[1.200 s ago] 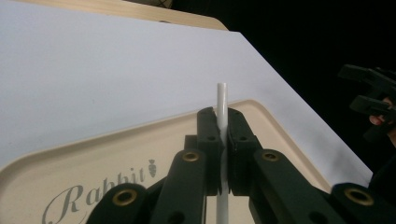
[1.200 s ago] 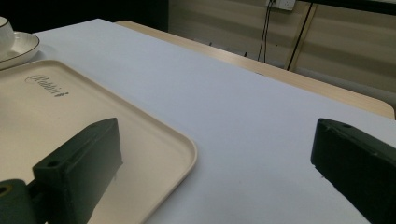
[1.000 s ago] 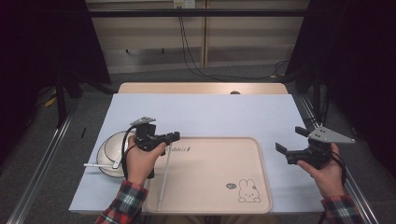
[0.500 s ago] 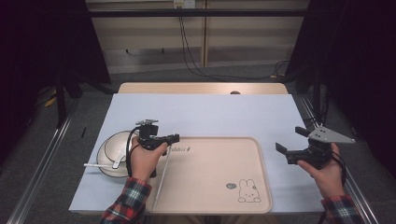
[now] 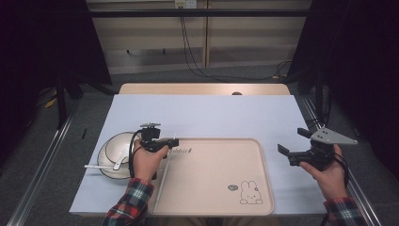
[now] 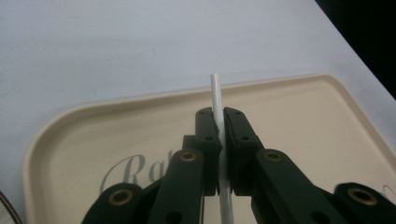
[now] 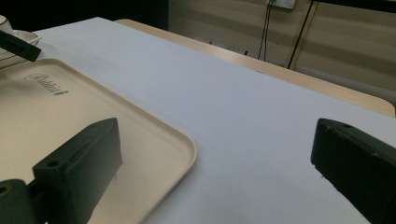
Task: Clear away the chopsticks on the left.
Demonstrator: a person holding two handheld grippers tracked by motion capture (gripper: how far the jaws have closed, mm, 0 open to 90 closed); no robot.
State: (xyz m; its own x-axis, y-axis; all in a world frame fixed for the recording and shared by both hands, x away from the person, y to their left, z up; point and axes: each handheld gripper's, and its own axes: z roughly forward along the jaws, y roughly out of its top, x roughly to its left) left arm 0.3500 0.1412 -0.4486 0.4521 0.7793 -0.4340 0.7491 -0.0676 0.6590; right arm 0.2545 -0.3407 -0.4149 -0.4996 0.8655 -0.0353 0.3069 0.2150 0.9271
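My left gripper (image 5: pixel 165 142) is shut on a long thin white stick (image 5: pixel 160 182) that slants along the left edge of the beige tray (image 5: pixel 221 193). In the left gripper view the stick (image 6: pixel 216 93) pokes out past the closed jaws of the left gripper (image 6: pixel 220 115), above the tray's (image 6: pixel 303 121) corner with lettering. My right gripper (image 5: pixel 295 150) hovers open just right of the tray, with nothing in it. In the right gripper view the right gripper (image 7: pixel 215 163) has its jaws wide apart over the tray's (image 7: pixel 70 116) right rim and the white table cover.
A white bowl (image 5: pixel 113 143) holding a white spoon (image 5: pixel 101 166) sits left of the tray, beside my left hand. The bowl (image 7: pixel 11 35) shows far off in the right gripper view. A rabbit drawing (image 5: pixel 248 193) marks the tray's near right corner. The table's front edge is close.
The left hand has shifted a little to the right, over the tray's left edge, with the stick still in its grip. The right gripper has stayed put and open.
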